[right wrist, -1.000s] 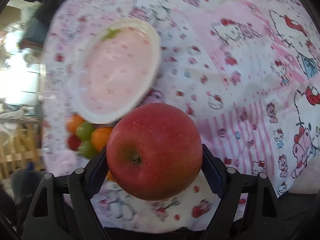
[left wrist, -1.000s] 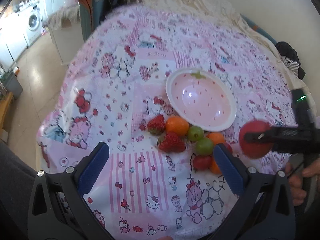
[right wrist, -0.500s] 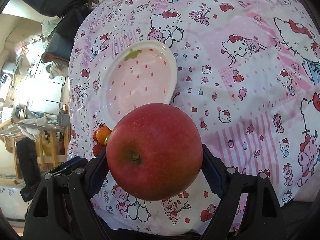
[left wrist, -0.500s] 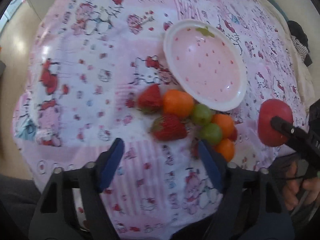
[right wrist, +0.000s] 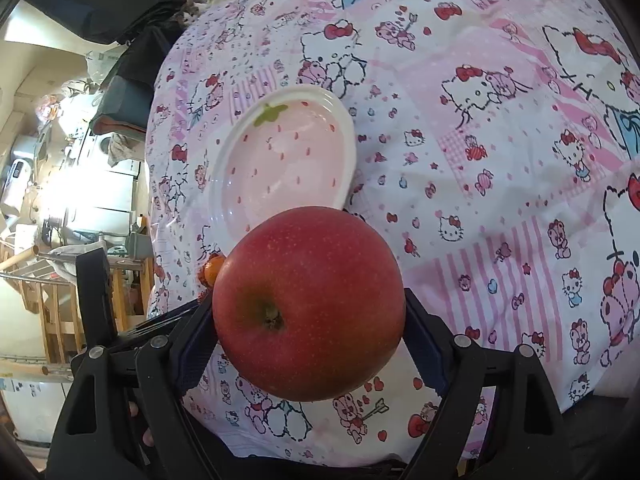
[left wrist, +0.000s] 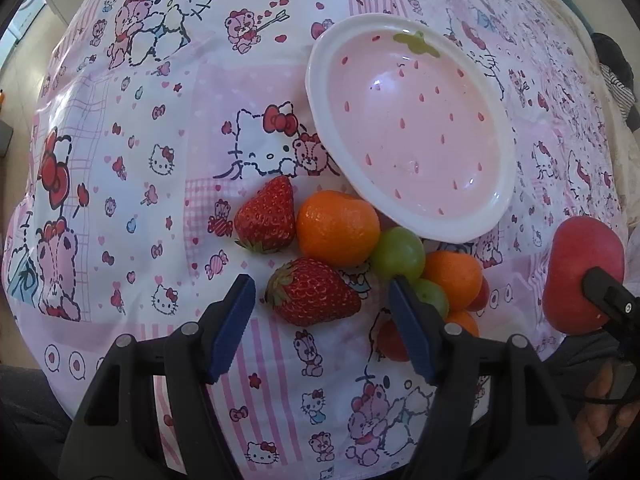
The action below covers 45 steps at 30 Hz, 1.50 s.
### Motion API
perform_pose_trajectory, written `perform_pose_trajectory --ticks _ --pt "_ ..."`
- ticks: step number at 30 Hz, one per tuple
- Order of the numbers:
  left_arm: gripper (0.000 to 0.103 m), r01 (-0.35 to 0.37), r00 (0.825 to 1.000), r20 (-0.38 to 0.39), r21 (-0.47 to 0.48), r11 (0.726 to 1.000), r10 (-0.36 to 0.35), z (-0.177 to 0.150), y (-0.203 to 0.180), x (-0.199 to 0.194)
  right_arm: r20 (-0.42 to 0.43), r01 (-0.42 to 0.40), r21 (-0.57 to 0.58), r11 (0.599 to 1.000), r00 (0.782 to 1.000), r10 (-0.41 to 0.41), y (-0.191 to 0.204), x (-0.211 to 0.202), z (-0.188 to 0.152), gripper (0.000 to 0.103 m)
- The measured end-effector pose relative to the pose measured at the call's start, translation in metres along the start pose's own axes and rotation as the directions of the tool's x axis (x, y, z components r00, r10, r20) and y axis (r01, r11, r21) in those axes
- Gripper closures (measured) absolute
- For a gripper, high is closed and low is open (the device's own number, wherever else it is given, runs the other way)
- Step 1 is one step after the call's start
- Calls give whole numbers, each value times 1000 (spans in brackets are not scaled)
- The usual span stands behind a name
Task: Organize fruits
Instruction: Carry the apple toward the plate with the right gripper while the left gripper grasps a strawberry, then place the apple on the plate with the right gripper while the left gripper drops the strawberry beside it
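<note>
Right gripper [right wrist: 308,320] clamps red apple [right wrist: 308,312] above the cloth, near the pink plate [right wrist: 224,168]. Left gripper [left wrist: 322,308], jaws just narrowing, straddles a strawberry [left wrist: 314,292]; pad contact apparently none.

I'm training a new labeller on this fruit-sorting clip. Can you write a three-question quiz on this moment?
1. True or false: the pink strawberry-print plate already holds fruit.
2. Which fruit lies between the left gripper's fingers? A) orange B) strawberry C) green grape
3. Fill in: the right gripper is clamped on a red ____.

Key:
1. False; the plate is empty.
2. B; the nearer strawberry lies between the open, just-narrowed fingers, not yet pinched.
3. apple
</note>
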State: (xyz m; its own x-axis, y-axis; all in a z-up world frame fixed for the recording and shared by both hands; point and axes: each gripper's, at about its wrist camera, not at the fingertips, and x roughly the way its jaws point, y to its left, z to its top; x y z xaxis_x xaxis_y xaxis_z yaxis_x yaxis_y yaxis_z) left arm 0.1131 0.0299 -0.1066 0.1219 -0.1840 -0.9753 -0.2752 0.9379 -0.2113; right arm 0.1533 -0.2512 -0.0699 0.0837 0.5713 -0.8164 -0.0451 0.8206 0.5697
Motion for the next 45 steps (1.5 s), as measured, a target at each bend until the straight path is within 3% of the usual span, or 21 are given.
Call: perform_pose_trajectory --ticks 10,12,14,20,28,33,38,45 --pt "41 -14 1000 15 -22 1000 14 -6 8 0 -4 10 -1 1000 1000 -10 3 5 1 17" --pt "52 -31 999 26 -10 999 31 -7 8 -1 -5 17 2 1000 1000 -17 2 5 1 17" --pt "61 -1 1000 27 -8 1000 1 -7 6 -2 -6 23 5 1000 1000 -23 1 6 1 17" --pt "61 44 999 30 -5 999 -44 -10 10 -20 -7 28 8 1000 1000 -28 0 6 1 17" --pt "61 39 987 151 88 995 -52 8 0 -69 -23 50 -71 996 998 -51 29 6 34 17" --pt "61 23 986 160 123 992 -43 27 -3 -68 -43 100 -183 978 993 -109 71 43 82 17" --pt "61 30 988 143 127 991 -48 40 -2 -57 -78 180 -272 945 975 -208 99 106 119 17" --pt "61 31 990 132 124 992 -48 48 4 -49 -109 283 -334 899 936 -335 113 155 132 17"
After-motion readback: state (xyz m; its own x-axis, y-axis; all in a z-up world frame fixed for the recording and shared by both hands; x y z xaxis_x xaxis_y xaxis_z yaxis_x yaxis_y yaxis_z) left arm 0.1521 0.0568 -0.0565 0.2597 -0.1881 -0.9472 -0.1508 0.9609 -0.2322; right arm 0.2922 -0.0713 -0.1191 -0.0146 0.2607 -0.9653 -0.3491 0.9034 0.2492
